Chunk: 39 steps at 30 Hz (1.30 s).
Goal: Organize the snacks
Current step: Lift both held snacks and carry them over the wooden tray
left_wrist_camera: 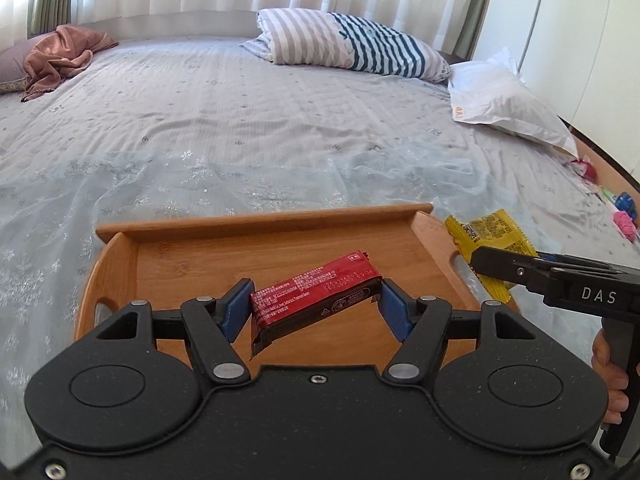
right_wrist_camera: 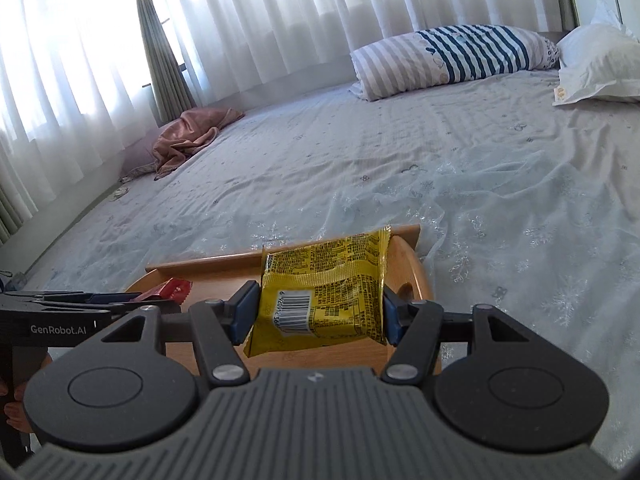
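Note:
A wooden tray (left_wrist_camera: 272,222) lies on the bed in front of me. My left gripper (left_wrist_camera: 316,298) is shut on a red snack bar (left_wrist_camera: 316,294) and holds it tilted above the tray's floor. My right gripper (right_wrist_camera: 318,306) is shut on a yellow snack packet (right_wrist_camera: 324,288) and holds it above the tray's right end (right_wrist_camera: 416,264). In the left wrist view the yellow packet (left_wrist_camera: 490,234) and the right gripper (left_wrist_camera: 486,262) show just beyond the tray's right handle. In the right wrist view the red bar's end (right_wrist_camera: 172,290) and the left gripper (right_wrist_camera: 132,300) show at the left.
The bed (left_wrist_camera: 240,128) has a pale blue patterned sheet. A striped pillow (left_wrist_camera: 360,44) and a white pillow (left_wrist_camera: 504,100) lie at the back right. A pink cloth (left_wrist_camera: 60,56) lies at the back left. Small toys (left_wrist_camera: 624,216) lie at the bed's right edge. White curtains (right_wrist_camera: 240,20) hang behind.

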Available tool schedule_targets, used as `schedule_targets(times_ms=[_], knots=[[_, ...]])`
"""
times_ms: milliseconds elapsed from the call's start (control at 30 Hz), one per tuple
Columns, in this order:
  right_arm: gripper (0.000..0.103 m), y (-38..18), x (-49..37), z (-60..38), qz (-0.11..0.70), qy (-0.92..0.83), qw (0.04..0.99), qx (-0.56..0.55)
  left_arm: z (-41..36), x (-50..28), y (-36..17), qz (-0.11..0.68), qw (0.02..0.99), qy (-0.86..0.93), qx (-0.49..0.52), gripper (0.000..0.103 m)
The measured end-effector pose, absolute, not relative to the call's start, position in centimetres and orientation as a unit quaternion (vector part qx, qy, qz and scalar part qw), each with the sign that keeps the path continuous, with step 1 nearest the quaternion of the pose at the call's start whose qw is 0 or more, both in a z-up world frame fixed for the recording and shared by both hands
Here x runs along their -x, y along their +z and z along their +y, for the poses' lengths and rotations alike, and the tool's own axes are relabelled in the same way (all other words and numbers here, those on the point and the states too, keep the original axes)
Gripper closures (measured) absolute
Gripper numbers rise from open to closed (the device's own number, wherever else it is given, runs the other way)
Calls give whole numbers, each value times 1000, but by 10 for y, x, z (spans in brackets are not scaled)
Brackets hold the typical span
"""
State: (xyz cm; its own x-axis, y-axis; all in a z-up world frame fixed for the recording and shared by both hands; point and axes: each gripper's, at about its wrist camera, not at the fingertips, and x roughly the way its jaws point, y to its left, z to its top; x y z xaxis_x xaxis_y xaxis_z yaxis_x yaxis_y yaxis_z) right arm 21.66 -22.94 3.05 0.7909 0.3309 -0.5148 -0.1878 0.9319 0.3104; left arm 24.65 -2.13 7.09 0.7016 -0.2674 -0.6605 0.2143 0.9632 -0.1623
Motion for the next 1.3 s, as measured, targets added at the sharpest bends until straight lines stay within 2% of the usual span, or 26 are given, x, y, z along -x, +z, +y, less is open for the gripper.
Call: schedule_targets(times_ms=[467, 1300], knots=[[39, -10, -285, -217, 353, 132, 917, -132, -30, -327, 40, 403, 907, -119, 18, 38], [37, -14, -304, -191, 345, 124, 929, -57, -39, -349, 16, 407, 907, -106, -4, 37]])
